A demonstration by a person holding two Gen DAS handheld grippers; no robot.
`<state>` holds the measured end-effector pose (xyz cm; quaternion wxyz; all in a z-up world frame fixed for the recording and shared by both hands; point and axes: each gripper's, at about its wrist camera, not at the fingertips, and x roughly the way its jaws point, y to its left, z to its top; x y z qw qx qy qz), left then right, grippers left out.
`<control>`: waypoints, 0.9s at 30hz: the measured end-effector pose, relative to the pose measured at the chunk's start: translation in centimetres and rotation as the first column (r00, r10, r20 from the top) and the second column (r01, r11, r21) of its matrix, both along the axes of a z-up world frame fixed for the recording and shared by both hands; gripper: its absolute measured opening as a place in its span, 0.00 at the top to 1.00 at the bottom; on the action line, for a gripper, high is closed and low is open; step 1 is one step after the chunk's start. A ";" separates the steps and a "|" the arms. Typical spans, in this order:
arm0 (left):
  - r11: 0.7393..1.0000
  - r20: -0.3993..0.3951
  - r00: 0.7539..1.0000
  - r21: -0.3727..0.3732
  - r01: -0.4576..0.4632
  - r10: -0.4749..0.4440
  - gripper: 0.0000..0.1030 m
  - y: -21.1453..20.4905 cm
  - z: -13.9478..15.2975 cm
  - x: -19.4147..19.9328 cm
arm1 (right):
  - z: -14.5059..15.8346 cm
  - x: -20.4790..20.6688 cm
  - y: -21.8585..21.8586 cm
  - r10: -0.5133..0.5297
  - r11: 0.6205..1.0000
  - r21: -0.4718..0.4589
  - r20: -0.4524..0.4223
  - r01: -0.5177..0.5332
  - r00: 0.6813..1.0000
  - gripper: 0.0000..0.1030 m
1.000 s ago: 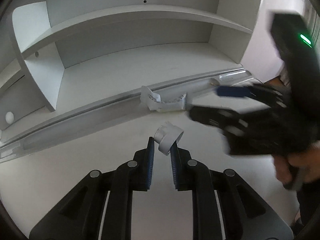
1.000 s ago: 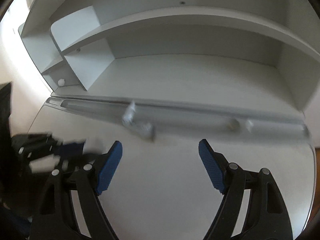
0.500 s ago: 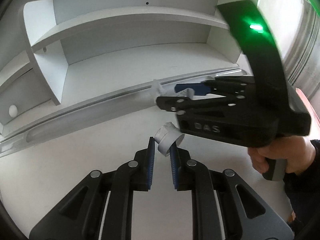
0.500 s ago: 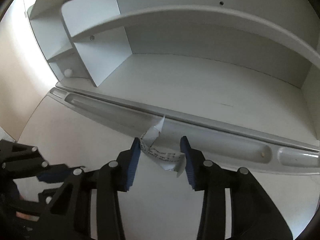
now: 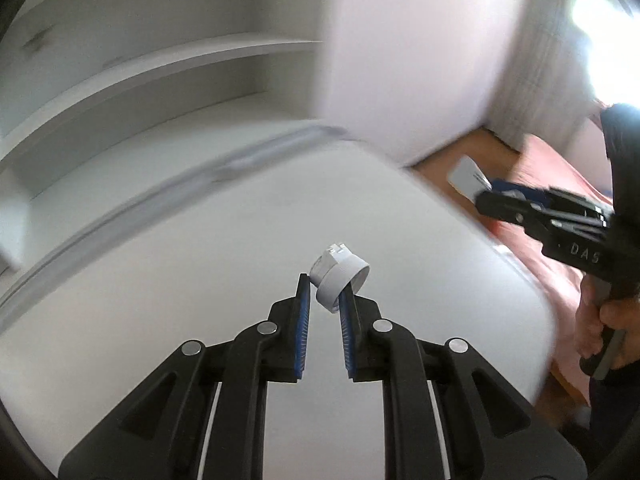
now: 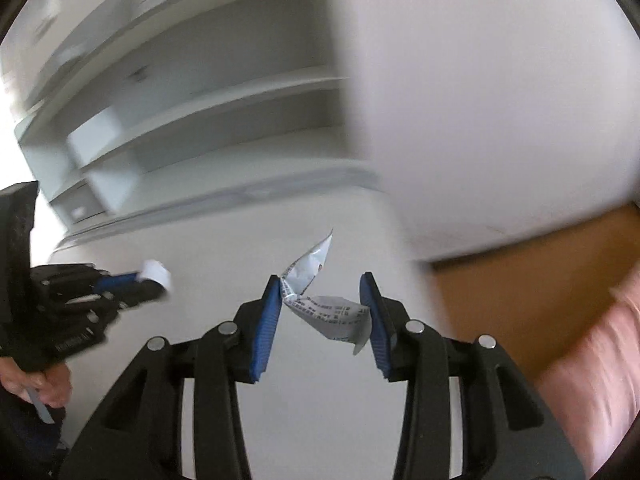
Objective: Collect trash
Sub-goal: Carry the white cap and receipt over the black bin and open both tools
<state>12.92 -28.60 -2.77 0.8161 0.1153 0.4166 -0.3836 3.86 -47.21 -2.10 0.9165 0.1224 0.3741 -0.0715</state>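
My left gripper (image 5: 325, 292) is shut on a small white paper cup (image 5: 340, 278), held above the white desk (image 5: 200, 260). My right gripper (image 6: 323, 294) is shut on a crumpled printed wrapper (image 6: 320, 304), lifted off the desk. In the left wrist view the right gripper (image 5: 486, 194) shows at the right edge, past the desk corner, with the wrapper (image 5: 466, 174) in it. In the right wrist view the left gripper (image 6: 140, 278) shows at the left with the cup (image 6: 157, 271).
White shelves (image 5: 160, 92) stand behind the desk. A white wall (image 6: 480, 100) is to the right. A wooden floor (image 6: 520, 272) and a pink bedspread (image 6: 592, 368) lie beyond the desk's right edge. Both views are motion-blurred.
The right gripper closed on the wrapper at the desk's groove and lifted it away to the right. Both grippers swung right, toward the desk corner and floor. The left still holds the cup.
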 end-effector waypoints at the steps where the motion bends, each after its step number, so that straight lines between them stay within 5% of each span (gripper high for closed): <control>1: 0.999 -0.003 0.999 -0.011 0.045 -0.045 0.87 -2.0 0.1 -1.5 | -0.2 -3.2 -2.0 -0.074 0.997 -0.005 -0.009 0.074 0.997 0.61; 6: 0.959 -0.013 0.959 -0.045 0.281 -0.282 0.87 -11.4 -0.1 -9.9 | -2.4 -16.2 -8.4 -0.350 0.937 -0.013 -0.072 0.350 0.934 0.61; 10: 0.889 -0.026 0.889 -0.054 0.455 -0.456 0.87 -17.6 -1.2 -17.3 | -5.9 -25.5 -11.8 -0.519 0.849 0.021 -0.151 0.528 0.841 0.61; 15: 0.805 -0.063 0.803 0.003 0.594 -0.593 0.87 -23.1 -5.3 -24.4 | -10.7 -33.3 -13.8 -0.609 0.764 0.061 -0.257 0.642 0.750 0.61; 20: 0.758 -0.135 0.757 0.059 0.650 -0.639 0.87 -26.2 -10.4 -27.6 | -14.3 -36.7 -14.5 -0.623 0.722 0.114 -0.324 0.683 0.712 0.61; 27: 0.725 -0.194 0.732 0.117 0.678 -0.653 0.87 -29.0 -15.0 -29.9 | -16.4 -39.2 -15.3 -0.619 0.703 0.146 -0.355 0.696 0.700 0.61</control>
